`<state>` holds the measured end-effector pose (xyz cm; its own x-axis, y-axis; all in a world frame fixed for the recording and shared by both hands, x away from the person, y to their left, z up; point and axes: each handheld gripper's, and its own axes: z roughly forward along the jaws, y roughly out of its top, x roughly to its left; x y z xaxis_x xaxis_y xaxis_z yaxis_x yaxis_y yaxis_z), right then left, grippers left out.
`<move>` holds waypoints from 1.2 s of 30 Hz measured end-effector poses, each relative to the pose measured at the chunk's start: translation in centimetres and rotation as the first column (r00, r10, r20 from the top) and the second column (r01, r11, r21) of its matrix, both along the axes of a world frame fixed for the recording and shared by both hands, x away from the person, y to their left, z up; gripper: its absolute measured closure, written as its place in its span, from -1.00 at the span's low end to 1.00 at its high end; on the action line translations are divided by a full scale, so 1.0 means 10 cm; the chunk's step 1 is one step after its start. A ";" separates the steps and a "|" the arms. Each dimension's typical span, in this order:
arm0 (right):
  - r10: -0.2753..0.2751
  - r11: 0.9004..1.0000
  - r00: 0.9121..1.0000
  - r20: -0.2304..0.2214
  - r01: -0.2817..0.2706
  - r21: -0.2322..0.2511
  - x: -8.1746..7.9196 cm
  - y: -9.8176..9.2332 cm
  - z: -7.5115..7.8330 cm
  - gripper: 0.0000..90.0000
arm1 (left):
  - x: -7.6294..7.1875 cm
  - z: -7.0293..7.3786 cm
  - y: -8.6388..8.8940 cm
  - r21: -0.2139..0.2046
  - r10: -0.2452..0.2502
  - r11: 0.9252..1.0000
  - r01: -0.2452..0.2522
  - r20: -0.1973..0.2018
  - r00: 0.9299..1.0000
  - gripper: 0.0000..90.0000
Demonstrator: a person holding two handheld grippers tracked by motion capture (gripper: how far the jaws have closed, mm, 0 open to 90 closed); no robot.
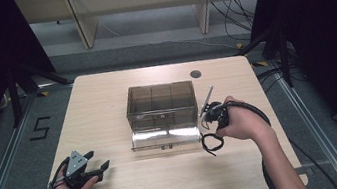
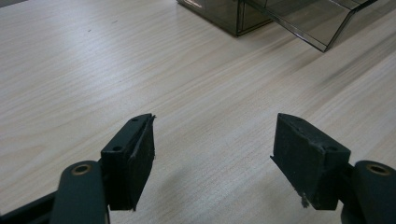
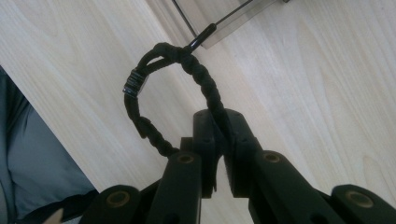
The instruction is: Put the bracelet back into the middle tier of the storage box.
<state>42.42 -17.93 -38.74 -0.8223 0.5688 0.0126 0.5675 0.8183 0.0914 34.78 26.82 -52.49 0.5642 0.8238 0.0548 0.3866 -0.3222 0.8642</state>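
A smoky transparent box (image 1: 160,106) stands at the middle of the wooden table (image 1: 105,93), its front flap (image 1: 165,138) folded down toward me. A black braided bracelet (image 3: 208,88) with a small metal clasp hangs as a loop from my right gripper (image 3: 219,121), which is shut on the braid. In the high view that gripper (image 1: 212,128) is just right of the flap, with the bracelet (image 1: 212,143) dangling onto the table. My left gripper (image 1: 98,159) rests near the front left, open, with nothing between its pads (image 2: 140,158). The box corner (image 2: 233,18) lies well ahead of it.
A round dark hole (image 1: 196,74) sits in the table behind the box. The right gripper's cable (image 1: 257,111) loops over the person's forearm. Beyond the table are wooden furniture legs (image 1: 82,24) and floor cables (image 1: 236,3). A "5" mark (image 1: 40,128) is on the floor at left.
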 end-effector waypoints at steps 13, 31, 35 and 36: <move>0.008 1.000 1.000 0.006 -0.008 0.003 0.07 0.04 0.03 0.88 | 0.00 0.00 0.00 0.002 0.000 1.000 0.000 0.002 1.000 -0.35; 0.002 1.000 1.000 0.009 -0.002 0.004 0.14 0.11 0.08 0.88 | 0.00 0.00 -0.01 0.002 0.001 1.000 -0.001 0.004 1.000 -0.35; 0.003 1.000 1.000 0.019 -0.003 -0.001 0.17 0.11 0.08 0.88 | 0.00 0.00 -0.01 0.002 0.000 1.000 -0.001 0.004 1.000 -0.35; 0.029 1.000 0.999 0.019 -0.029 0.007 0.19 0.10 0.07 0.88 | 0.00 0.00 0.00 0.003 0.000 1.000 0.000 0.004 1.000 -0.35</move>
